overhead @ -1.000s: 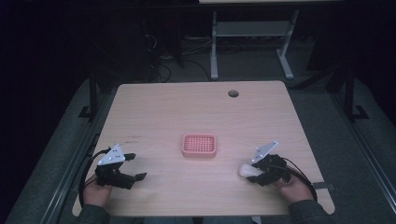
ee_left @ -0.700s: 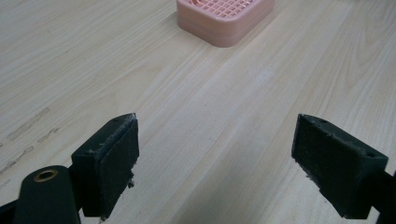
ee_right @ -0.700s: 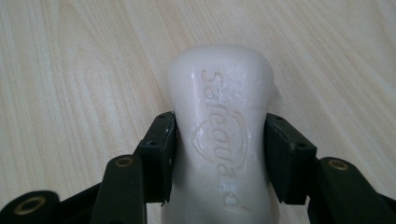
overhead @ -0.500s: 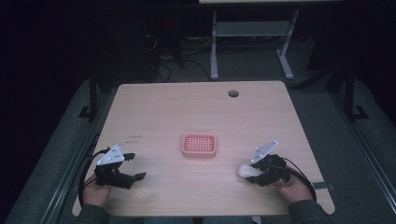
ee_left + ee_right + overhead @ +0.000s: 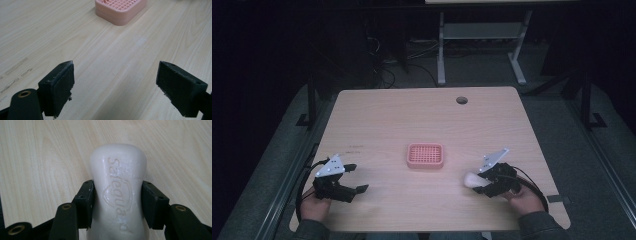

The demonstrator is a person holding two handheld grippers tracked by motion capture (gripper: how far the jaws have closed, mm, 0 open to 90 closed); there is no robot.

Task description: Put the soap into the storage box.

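In the high view, the wooden worktop point(image 5: 412, 115) carries a pink soap dish point(image 5: 425, 155) near the middle of the frame. The left gripper point(image 5: 356, 178) is at the lower left with its jaws apart and nothing between them. The right gripper point(image 5: 476, 181) is at the lower right, and a white soap bar point(image 5: 473, 180) sits at its tip, well apart from the dish.

In the left gripper view, the two black jaws stand wide apart over bare wood, and the soap dish point(image 5: 121, 10) is at the upper middle of the frame. This gripper is free, so the dish has no support; I judge it can slide if the bar pushes against its wall.

In the right gripper view, the jaws are clamped on the narrow waist of the soap bar point(image 5: 118, 182), which shows an embossed brand word. The surface looks smooth and a little shiny, and the bar widens beyond the jaws. I think the main risk is slipping: the bar can rotate or squeeze out forward if the hold is too strong, or drop if it is too weak. A tilted arrival can also leave the bar on the dish rim.
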